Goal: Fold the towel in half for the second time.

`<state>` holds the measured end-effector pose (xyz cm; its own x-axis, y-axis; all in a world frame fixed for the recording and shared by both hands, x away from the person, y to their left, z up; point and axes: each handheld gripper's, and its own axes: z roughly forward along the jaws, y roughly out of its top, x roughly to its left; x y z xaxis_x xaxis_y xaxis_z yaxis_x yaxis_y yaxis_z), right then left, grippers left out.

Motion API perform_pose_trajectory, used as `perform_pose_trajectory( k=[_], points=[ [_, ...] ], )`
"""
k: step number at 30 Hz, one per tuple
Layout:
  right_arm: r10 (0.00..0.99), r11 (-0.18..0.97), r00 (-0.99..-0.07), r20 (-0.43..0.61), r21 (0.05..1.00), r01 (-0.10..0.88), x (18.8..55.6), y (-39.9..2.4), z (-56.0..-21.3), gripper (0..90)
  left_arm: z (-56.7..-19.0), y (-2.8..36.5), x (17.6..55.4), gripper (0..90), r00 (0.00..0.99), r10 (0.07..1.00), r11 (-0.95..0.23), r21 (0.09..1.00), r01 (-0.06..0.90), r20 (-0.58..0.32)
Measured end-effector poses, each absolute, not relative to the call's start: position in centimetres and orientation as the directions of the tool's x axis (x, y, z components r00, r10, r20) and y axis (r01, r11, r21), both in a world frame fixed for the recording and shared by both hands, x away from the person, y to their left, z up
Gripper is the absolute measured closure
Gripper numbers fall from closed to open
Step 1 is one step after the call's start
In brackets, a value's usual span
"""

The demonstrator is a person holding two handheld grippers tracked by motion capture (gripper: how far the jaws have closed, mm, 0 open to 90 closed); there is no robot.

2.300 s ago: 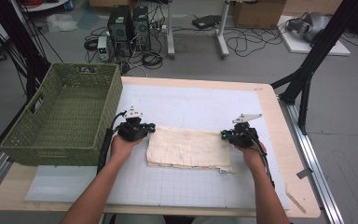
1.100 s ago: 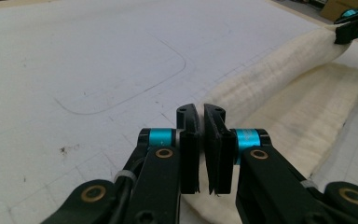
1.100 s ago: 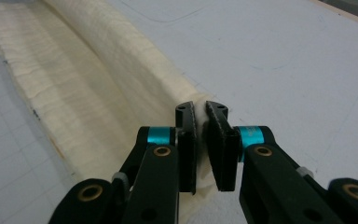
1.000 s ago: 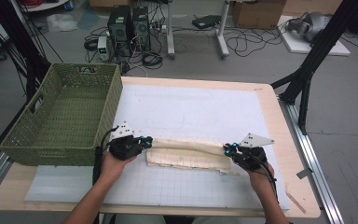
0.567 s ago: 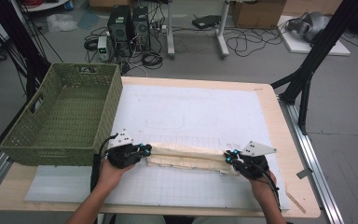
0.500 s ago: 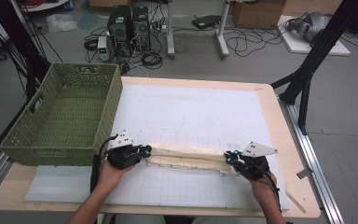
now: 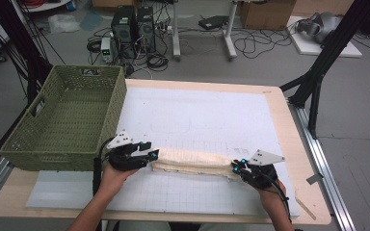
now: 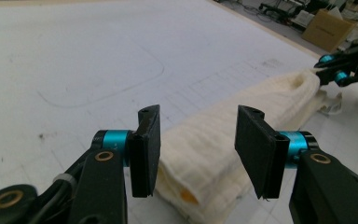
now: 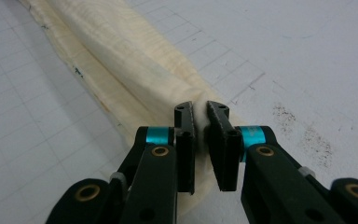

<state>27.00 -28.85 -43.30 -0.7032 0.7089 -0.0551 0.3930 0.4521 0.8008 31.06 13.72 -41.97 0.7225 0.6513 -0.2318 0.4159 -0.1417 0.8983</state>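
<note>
Cream cloth folded into a long narrow strip, lying on the white mat near the front edge of the worktop, parallel to that edge. Left hand-held gripper at the strip's left end, jaws just opened, standing apart on either side of the cloth, pads not pressing. Right hand-held gripper at the right end, jaws nearly closed, pinching the cloth. Green basket at the left edge, just beside the left hand-held gripper.
</note>
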Motion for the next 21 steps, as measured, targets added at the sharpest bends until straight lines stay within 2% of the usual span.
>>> perform_pose_trajectory(
  k=[7, 12, 18, 21],
  points=[
    [0.717, 0.45, -0.694, -0.064, 0.804, 0.39, 26.7, -29.3, -42.8, 76.7, -43.4, 11.9, 32.3, 61.2, 0.732, 0.642, -0.206, 0.868, 0.452, -0.229],
    [0.736, 0.401, -0.675, -0.055, 0.838, 0.369, 26.3, -29.9, -41.8, 72.2, -44.4, 11.3, 32.0, 66.5, 0.742, 0.637, -0.27, 0.84, 0.47, -0.209],
    [0.763, 0.331, -0.645, -0.039, 0.881, 0.339, 26.1, -30.1, -40.1, 65.3, -44.5, 11.1, 31.5, 67.1, 0.75, 0.628, -0.284, 0.837, 0.468, -0.206],
    [0.787, 0.322, -0.616, -0.038, 0.877, 0.357, 26.8, -29.5, -40.0, 61.0, -44.6, 11.0, 31.4, 67.2, 0.748, 0.628, -0.287, 0.83, 0.478, -0.214]
  ],
)
